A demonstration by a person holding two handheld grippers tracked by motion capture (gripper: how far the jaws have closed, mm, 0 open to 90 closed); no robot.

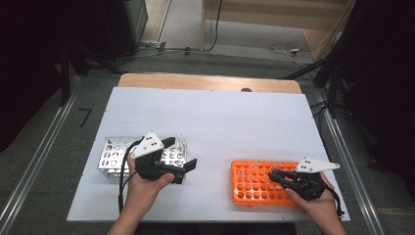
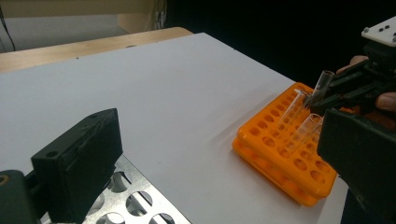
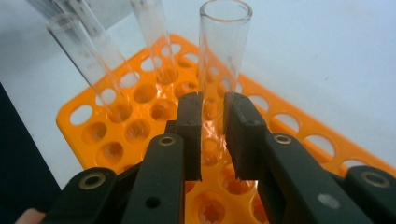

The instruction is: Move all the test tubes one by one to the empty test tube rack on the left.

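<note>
An orange test tube rack (image 1: 254, 188) lies at the front right of the white table, with two clear tubes (image 3: 88, 56) (image 3: 156, 37) standing tilted in its holes. My right gripper (image 3: 212, 135) is shut on a third clear test tube (image 3: 224, 56) just over the rack (image 3: 289, 121); the tube's lower end is hidden between the jaws. From the left gripper view this held tube (image 2: 323, 80) leans above the rack (image 2: 275, 154). My left gripper (image 1: 183, 152) is open with nothing between its jaws, hovering by the right end of a metal rack (image 1: 111, 155).
The white table top (image 1: 220, 122) stretches wide between and behind the racks. A wooden edge (image 1: 205, 82) runs along the far side. Cables lie on the floor beyond, and metal rails flank the table.
</note>
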